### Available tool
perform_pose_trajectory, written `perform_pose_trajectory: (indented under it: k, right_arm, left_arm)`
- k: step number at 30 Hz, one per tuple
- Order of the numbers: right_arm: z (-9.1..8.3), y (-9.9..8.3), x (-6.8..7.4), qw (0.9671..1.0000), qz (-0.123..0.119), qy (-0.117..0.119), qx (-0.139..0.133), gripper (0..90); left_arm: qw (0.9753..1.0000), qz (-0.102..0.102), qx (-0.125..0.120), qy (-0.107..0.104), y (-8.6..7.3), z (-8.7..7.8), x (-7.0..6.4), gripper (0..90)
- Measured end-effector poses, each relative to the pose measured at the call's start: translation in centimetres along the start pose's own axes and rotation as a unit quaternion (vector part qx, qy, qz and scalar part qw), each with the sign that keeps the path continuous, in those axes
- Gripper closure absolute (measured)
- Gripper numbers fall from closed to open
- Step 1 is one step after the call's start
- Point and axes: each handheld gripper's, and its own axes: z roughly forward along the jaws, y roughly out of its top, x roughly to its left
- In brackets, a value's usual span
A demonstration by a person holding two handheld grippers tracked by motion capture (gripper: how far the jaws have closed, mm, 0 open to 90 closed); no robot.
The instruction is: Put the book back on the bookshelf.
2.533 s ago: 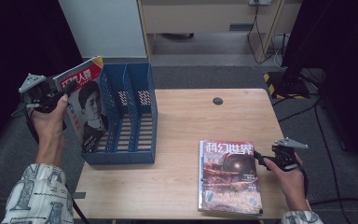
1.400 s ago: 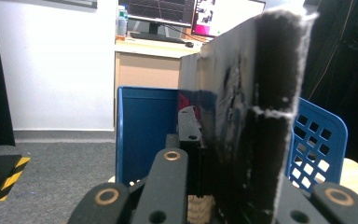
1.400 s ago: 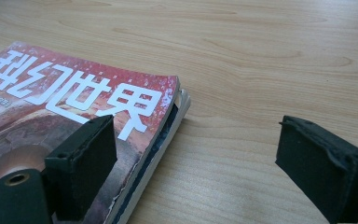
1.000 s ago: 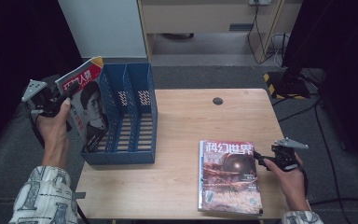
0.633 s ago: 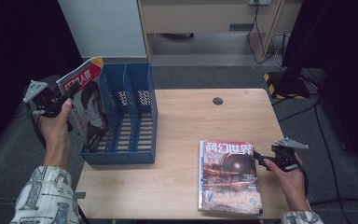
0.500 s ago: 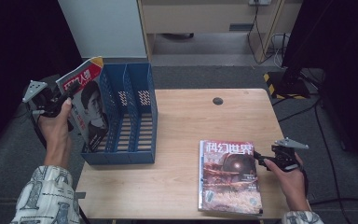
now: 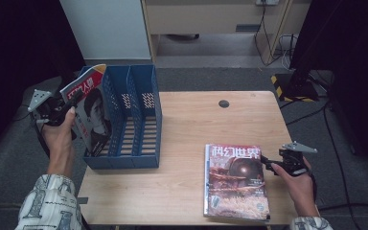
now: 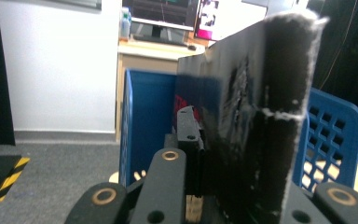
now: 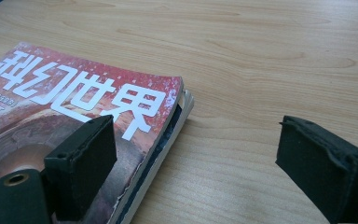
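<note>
A: Where is the magazine with the face point(image 7: 92, 112) on it?

B: It is at the left end of the blue file rack point(image 7: 139, 120). It leans, with its bottom in the rack's leftmost slot and its top sticking up above the rack wall.

A: Who holds it?

B: The left gripper point(image 7: 52, 108) does. Its jaws pinch the magazine's top left edge (in the left gripper view the dark page edge point(image 8: 261, 121) sits tight between them). The gripper is just left of the rack, off the side of the counter point(image 7: 196, 191).

A: And the other gripper?

B: The right gripper point(image 7: 268, 164) is well to the right of the rack, near the right edge of the counter. Its jaws are spread wide apart and hold nothing.

A: What is beside it?

B: A red magazine point(image 7: 235, 179) lies flat on the counter, well apart from the rack. In the right gripper view one jaw hangs over that magazine's corner point(image 9: 135, 107) and the other jaw hangs over bare wood.

A: Anything else?

B: A small dark round spot point(image 7: 224, 103) is on the counter, to the right of the rack's far end.
</note>
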Motion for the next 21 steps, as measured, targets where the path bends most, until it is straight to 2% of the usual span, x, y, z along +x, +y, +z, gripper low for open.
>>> perform_pose_trajectory:
  k: [5, 7, 10, 15, 21]
  right_arm:
    - [0.04, -0.01, 0.09, 1.0, -0.002, 0.001, 0.001, 12.1]
    - [0.05, -0.01, 0.1, 1.0, -0.004, 0.001, 0.002, 12.1]
    - [0.03, 0.0, 0.11, 1.0, -0.003, 0.001, 0.002, 12.1]
    - [0.04, -0.02, 0.1, 1.0, -0.004, 0.001, 0.002, 11.9]
    - [0.07, -0.02, 0.12, 1.0, -0.004, 0.002, 0.002, 11.9]
  left_arm:
    - [0.9997, -0.002, 0.023, -0.001, -0.36, -0.43, -0.06, 85.3]
    - [0.999, 0.011, 0.043, 0.009, -0.22, -0.5, -0.22, 85.2]
    - [0.9975, 0.019, 0.065, 0.018, -0.13, -0.56, -0.33, 85.1]
    - [0.9973, 0.008, 0.07, 0.02, -0.23, -0.83, 0.16, 85.1]
    - [0.9967, 0.005, 0.075, 0.028, -0.75, -0.95, 0.6, 84.7]
